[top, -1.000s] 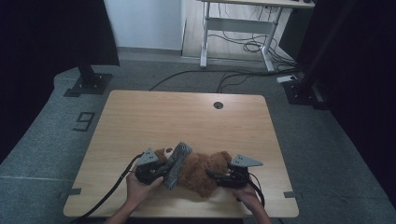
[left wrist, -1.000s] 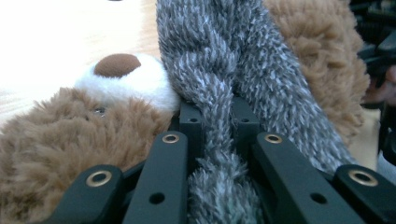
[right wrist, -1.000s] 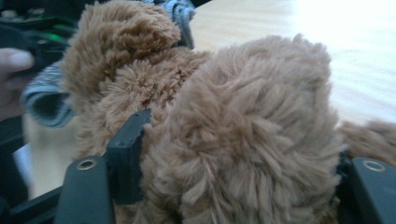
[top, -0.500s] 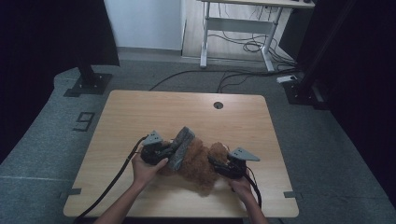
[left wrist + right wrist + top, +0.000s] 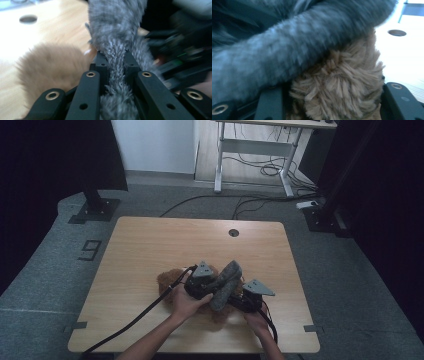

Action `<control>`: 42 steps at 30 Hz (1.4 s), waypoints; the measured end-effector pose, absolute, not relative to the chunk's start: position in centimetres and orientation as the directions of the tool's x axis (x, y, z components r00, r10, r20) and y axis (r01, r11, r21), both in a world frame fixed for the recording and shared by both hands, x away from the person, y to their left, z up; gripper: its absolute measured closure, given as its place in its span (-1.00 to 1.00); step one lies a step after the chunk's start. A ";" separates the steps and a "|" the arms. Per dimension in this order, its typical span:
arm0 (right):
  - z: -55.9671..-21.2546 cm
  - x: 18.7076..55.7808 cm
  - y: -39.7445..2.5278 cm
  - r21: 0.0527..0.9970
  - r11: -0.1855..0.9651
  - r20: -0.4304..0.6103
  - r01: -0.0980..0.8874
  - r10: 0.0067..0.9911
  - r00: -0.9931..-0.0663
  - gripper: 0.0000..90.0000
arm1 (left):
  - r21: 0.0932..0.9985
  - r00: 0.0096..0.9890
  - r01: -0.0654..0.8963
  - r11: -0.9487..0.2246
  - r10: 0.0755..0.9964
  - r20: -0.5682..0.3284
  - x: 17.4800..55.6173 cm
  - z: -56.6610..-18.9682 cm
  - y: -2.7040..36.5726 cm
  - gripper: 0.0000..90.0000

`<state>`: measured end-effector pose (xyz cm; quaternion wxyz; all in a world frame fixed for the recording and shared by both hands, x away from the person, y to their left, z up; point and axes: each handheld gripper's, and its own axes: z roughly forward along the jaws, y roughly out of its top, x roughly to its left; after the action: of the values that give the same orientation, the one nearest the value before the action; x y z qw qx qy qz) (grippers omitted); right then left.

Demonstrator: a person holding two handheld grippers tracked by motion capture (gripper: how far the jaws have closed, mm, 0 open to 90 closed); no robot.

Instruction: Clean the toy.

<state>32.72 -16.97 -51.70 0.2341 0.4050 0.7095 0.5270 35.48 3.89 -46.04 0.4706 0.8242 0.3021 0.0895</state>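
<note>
Here your left hand-held gripper [image 5: 116, 62] is clamped on a grey fuzzy piece [image 5: 113, 32], a long, soft roll with short, dense pile; its black jaws pinch the nap into a narrow waist between them. From above, the same grey piece [image 5: 226, 285] stands tilted across the middle of the pile, between your two grippers.

Under it lies a brown plush item [image 5: 167, 279] with longer, shaggier strands, rounded and loose in outline. In the right gripper view its tufted brown bulk [image 5: 337, 87] sits between the jaws of your right hand-held gripper [image 5: 246, 301], which stand fairly far apart on either side of it; whether they press it you cannot tell.

The bundle rests on the near half of the pale wooden counter [image 5: 150, 240], closer to the front edge than to the back. The far half is bare wood up to a round hole [image 5: 233, 233], with room on the left and right sides too.

Your left hand [image 5: 187, 302] wraps its gripper from behind, forearm coming in diagonally; your right hand [image 5: 257, 320] holds low near the front edge, close beside it.
</note>
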 end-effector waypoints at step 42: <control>-52.1 32.3 -17.4 0.953 0.122 0.061 0.278 0.819 -0.570 0.14 | 0.877 0.780 0.390 -0.280 0.606 -0.153 34.2 -43.7 9.8 0.76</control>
<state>32.33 -17.38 -52.10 0.2522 0.3888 0.7054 0.5363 34.16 9.77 -43.68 0.5112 0.7930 0.3141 0.1058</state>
